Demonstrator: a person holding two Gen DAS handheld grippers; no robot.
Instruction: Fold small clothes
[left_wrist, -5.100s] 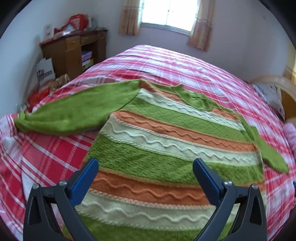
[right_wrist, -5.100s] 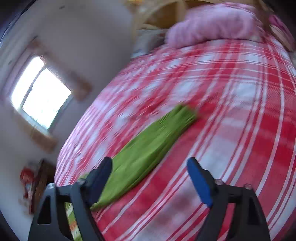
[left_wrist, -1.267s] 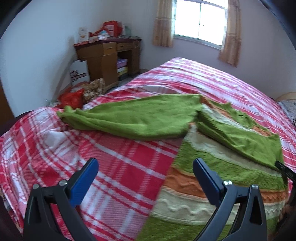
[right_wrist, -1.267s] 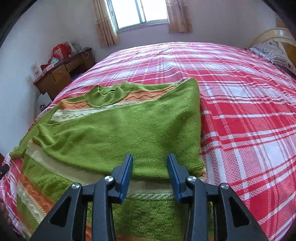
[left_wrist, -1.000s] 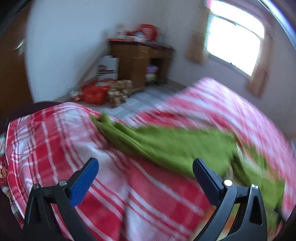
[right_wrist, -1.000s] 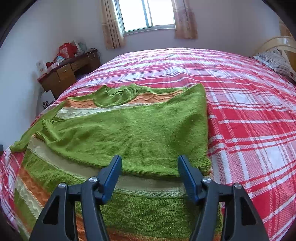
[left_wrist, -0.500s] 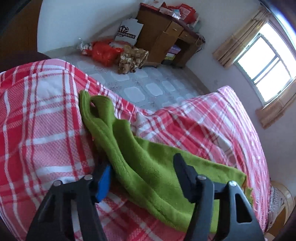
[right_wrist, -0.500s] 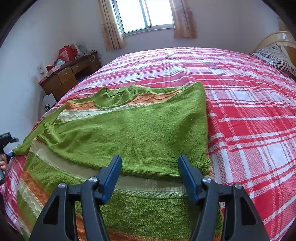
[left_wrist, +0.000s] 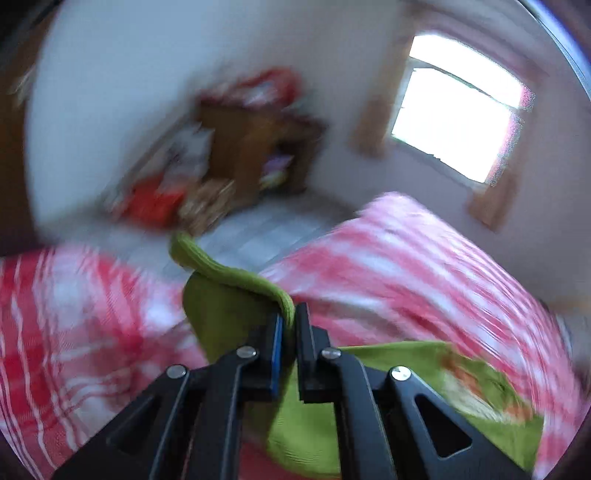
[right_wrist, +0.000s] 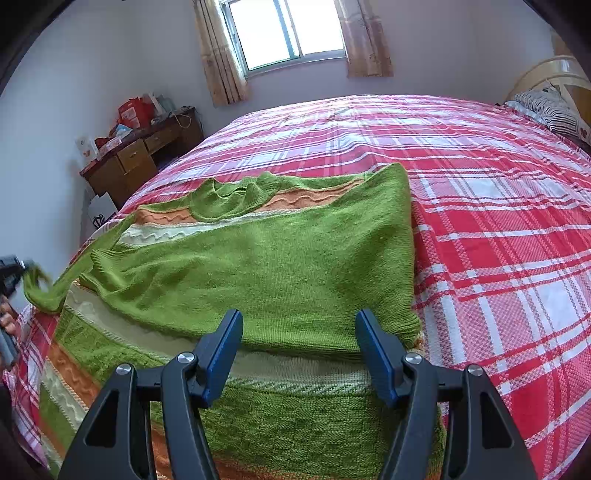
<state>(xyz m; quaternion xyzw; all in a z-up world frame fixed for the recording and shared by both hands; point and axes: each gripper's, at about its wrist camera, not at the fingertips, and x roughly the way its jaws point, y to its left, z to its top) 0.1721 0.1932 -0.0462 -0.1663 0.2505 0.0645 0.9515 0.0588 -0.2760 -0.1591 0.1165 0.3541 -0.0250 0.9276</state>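
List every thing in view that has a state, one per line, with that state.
Green, orange and cream striped knit sweater: spread on the bed, one sleeve already folded across its body.
Green knit sleeve: other sleeve, cuff end lifted, pinched in the left gripper.
Left gripper: shut on the sleeve.
Right gripper: open, above the sweater, holding nothing.
Red plaid bedsheet: spread flat.

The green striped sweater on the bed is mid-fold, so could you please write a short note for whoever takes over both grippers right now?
Left gripper: shut on the cuff of the left sleeve, lifted off the plaid bedspread.
Right gripper: open, holding nothing, above the sweater.
Done: right sleeve lies folded across the body.
Left: bring the left sleeve over the body, then fold the sweater up.
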